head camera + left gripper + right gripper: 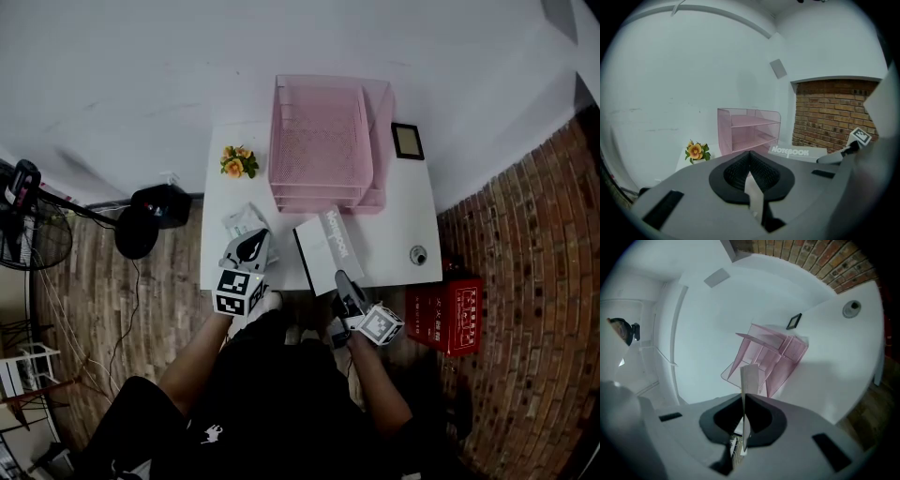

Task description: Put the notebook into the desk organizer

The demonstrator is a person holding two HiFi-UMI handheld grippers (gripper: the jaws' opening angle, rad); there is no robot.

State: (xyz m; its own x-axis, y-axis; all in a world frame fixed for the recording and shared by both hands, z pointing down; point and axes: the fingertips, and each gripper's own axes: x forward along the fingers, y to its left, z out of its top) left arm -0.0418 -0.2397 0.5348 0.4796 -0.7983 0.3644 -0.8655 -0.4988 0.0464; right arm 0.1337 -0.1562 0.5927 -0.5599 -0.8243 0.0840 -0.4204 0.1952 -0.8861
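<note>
Right hand-held gripper (743,395) clamps notebook (326,246) before pink desk organizer (319,141); left hand-held gripper (750,153) closed

One white table (403,234) holds one pink desk organizer (319,141) with three stacked tiers at upper centre, one notebook (323,246) at centre, one pot of orange flowers (239,161), one small dark picture frame (407,141), one small round thing (418,254) at lower right and one small white item (242,220) at lower left. Two grippers, left gripper (251,247) and right gripper (343,281), and one person. On the floor: one red box (448,314) at right, one fan (33,234) at far left, one black object (141,230) left of the table.
</note>
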